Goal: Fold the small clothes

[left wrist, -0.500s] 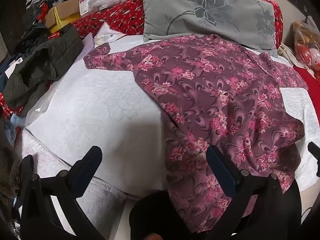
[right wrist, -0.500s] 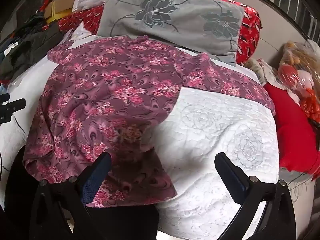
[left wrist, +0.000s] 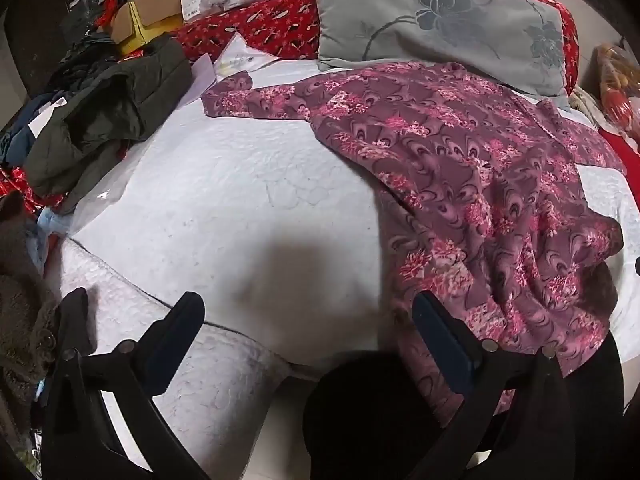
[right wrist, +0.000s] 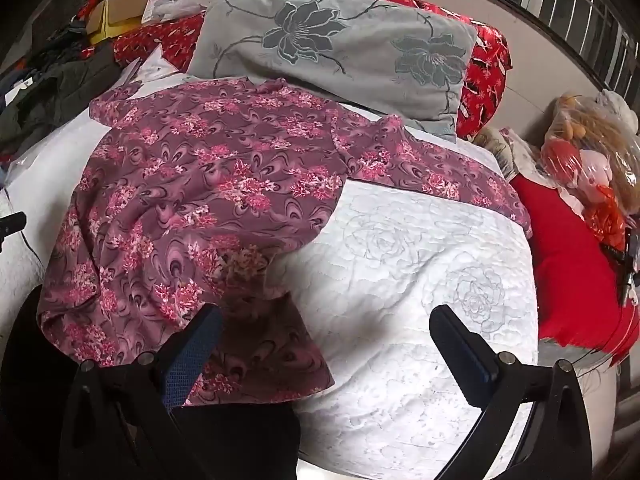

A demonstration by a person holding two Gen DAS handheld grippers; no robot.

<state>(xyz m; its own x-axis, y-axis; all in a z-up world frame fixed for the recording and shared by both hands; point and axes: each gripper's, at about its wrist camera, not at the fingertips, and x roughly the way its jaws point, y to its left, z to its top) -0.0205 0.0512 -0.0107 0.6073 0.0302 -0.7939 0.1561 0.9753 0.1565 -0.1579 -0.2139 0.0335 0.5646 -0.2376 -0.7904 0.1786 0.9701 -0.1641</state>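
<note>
Your shirt lies spread on the white quilt, collar end up against the grey pillow, one sleeve out toward the dark jacket and the other toward the red cushion, with its hem hanging over the near edge of the bed. Both your tools are empty: the left gripper has its jaws wide apart over bare quilt, its right finger just at the shirt's lower side edge, and the right gripper is equally wide, its left finger over the turned-up hem corner. Expect thin, limp, light cloth that drapes, wrinkles and slides easily on the quilt; it looks already rumpled near the hem. Pinch it at edges, best at the hem corners or the sleeve ends, catching one layer only. There is a small tag by the yellow box, but its print is too small to read; nothing else shows writing.
</note>
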